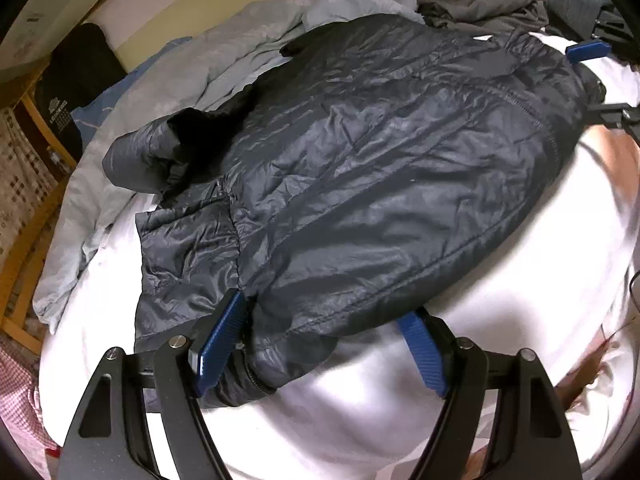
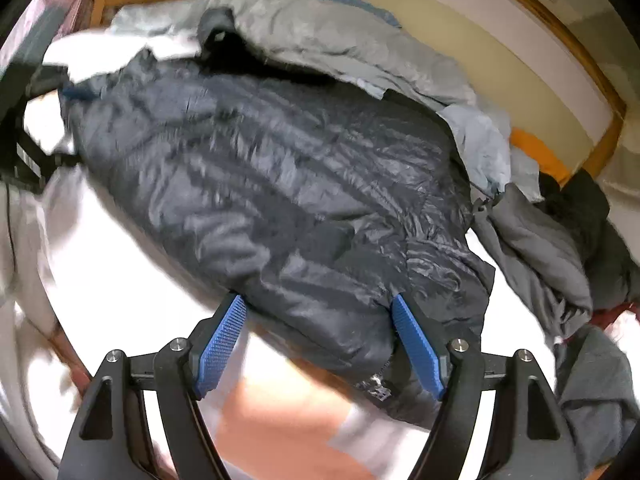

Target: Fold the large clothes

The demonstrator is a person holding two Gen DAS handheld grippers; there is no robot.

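A dark navy quilted puffer jacket (image 1: 360,160) lies spread on the white bed, one sleeve folded over at the left. My left gripper (image 1: 324,328) is open, its blue fingers astride the jacket's near hem, with fabric lying between them. In the right wrist view, which is blurred, the same jacket (image 2: 280,200) fills the middle. My right gripper (image 2: 318,324) is open with the jacket's near edge between its blue fingers. The right gripper's blue finger also shows in the left wrist view (image 1: 588,51) at the jacket's far right edge.
The white bed sheet (image 1: 480,340) lies under the jacket. A crumpled light grey sheet (image 1: 200,64) lies behind it, and dark grey clothes (image 2: 540,248) are piled to one side. A wooden bed frame (image 1: 24,240) runs along the edge. Bare skin (image 2: 288,420) shows below the right gripper.
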